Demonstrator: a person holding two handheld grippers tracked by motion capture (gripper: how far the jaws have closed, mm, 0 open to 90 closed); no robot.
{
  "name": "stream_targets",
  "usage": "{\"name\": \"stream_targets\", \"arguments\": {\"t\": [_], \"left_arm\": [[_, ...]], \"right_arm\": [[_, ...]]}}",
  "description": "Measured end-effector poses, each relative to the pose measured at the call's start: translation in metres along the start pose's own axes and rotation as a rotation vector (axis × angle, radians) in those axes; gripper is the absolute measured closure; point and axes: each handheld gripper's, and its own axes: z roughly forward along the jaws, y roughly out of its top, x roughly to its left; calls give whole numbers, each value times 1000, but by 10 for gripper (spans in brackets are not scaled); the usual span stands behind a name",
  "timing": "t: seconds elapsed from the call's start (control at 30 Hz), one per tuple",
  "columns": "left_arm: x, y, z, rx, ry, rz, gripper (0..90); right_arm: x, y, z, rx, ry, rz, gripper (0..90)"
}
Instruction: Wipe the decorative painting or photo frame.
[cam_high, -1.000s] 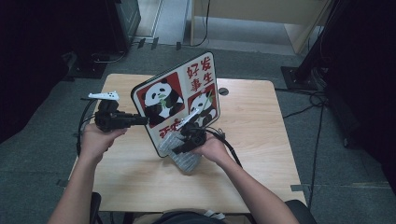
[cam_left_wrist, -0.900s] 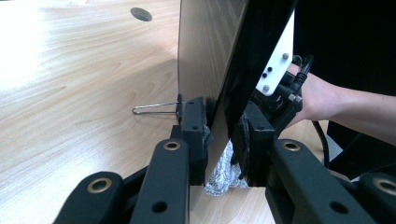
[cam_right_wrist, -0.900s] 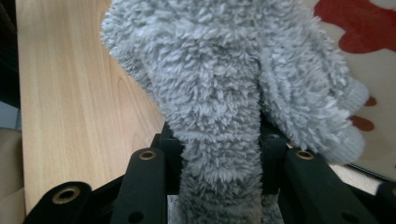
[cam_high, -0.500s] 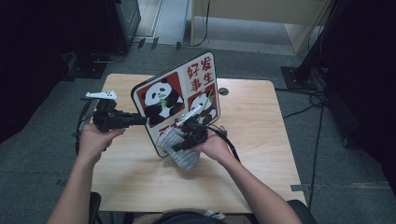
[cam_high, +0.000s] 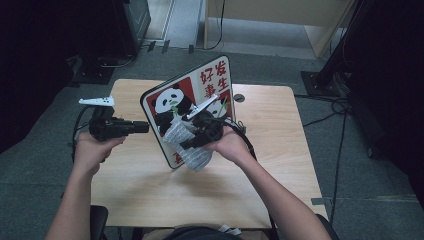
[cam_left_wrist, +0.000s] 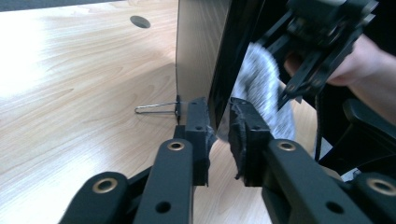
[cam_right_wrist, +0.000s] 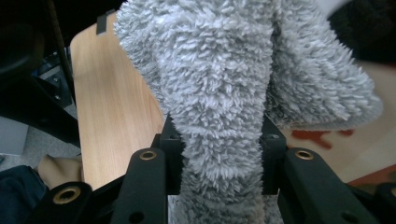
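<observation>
A panda picture board (cam_high: 210, 82) stands tilted on the wooden table (cam_high: 280, 150). My left gripper (cam_high: 146, 127) is level at its left edge. In the left gripper view the jaws (cam_left_wrist: 219, 130) have just been closing, with the board's edge (cam_left_wrist: 198, 51) between the pads. My right gripper (cam_high: 186, 145) is shut on a grey fluffy cloth (cam_high: 195, 157) held against the board's lower front. The right gripper view has the cloth (cam_right_wrist: 219, 93) bunched between the two jaws (cam_right_wrist: 219, 140). Beyond the board's edge, the left gripper view catches the cloth (cam_left_wrist: 261, 88).
A thin wire stand (cam_left_wrist: 154, 109) sticks out behind the board onto the table. A round cable hole (cam_high: 239, 98) lies behind the board. Dark equipment and cables surround the table on the floor. Bare wood stretches to the right and along the front edge.
My right gripper has lifted the cloth up along the board's face. The left hand has stayed at the board's left edge.
</observation>
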Motion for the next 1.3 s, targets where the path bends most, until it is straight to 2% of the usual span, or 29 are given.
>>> {"name": "stream_targets", "arguments": {"t": [0.2, 0.67, 0.8, 1.0, 1.3], "left_arm": [[5, -1, 1, -2, 25, -1, 827], [14, 9, 11, -12, 17, 20, 845], [15, 10, 14, -12, 15, 28, 845], [15, 10, 15, -10, 11, 30, 839], [16, 10, 16, -9, 11, 29, 840]], "right_arm": [[9, 27, -18, -17, -19, -24, 647], [30, 76, -41, -62, -42, -79, 647], [37, 91, -49, -78, -67, -95, 647], [36, 104, -55, -98, -97, -96, 647], [30, 105, -43, -74, -87, -80, 647]]}}
